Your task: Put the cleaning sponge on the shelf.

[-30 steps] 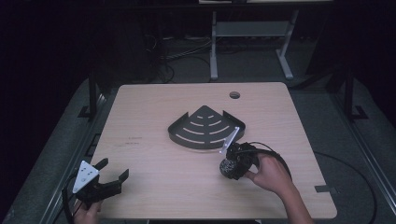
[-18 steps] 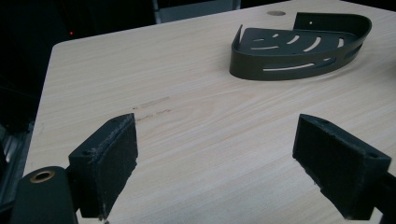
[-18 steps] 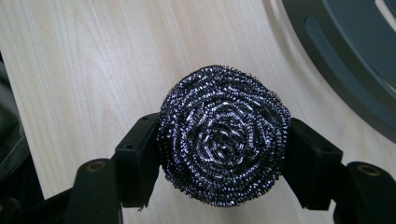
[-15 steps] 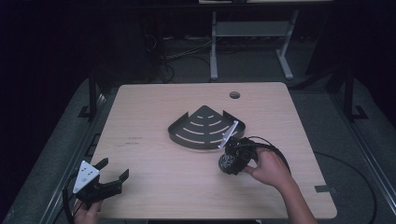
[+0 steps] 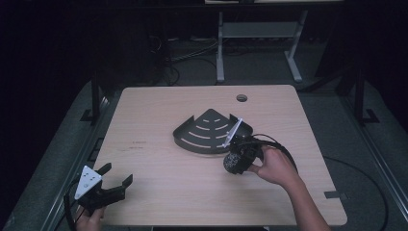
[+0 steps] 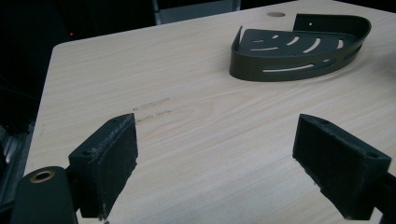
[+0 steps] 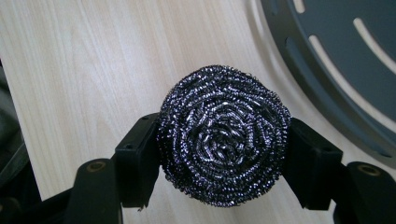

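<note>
My right gripper (image 7: 223,154) pinches the steel scourer (image 7: 223,135) beside the rack (image 5: 211,131); springy wire may slip free. Left gripper (image 6: 229,154) sits spread.

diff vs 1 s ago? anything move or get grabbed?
Only a small shift: the right hand-held gripper, shut on the steel wool scourer, edged slightly left and up in the high view, closer to the rim of the dark corner rack. The grip did not change; nothing was taken or let go. The left hand-held gripper stayed open at the near-left table corner, and the rack did not move.
</note>
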`<state>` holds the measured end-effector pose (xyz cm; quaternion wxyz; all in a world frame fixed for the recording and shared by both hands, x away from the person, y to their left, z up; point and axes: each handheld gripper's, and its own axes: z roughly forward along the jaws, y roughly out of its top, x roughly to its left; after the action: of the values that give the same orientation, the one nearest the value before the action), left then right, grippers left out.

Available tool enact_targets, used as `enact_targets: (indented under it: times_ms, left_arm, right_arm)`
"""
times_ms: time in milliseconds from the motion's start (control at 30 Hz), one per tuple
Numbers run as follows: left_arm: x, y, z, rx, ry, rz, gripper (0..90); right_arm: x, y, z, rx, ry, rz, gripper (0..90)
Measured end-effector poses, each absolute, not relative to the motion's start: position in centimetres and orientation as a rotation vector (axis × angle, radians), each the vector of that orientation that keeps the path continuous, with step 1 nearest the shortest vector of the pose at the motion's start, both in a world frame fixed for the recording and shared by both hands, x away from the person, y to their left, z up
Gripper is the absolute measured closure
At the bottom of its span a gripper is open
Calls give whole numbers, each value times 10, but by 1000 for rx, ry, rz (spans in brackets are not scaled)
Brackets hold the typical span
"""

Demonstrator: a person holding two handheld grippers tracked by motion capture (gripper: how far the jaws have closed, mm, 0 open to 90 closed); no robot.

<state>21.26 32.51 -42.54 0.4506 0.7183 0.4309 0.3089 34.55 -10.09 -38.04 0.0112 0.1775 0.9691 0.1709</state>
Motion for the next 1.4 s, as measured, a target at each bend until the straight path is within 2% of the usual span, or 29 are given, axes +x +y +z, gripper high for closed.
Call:
enact_targets:
  times_ms: [600,1400]
  left_arm:
    - [212,326,-425,1767,1065,762,132]
    - [213,323,-424,1773,1059,760,132]
  right_arm:
    - [369,-81,-356,508,3027,527,342]
    - [411,-67,-349,550,3049,526,342]
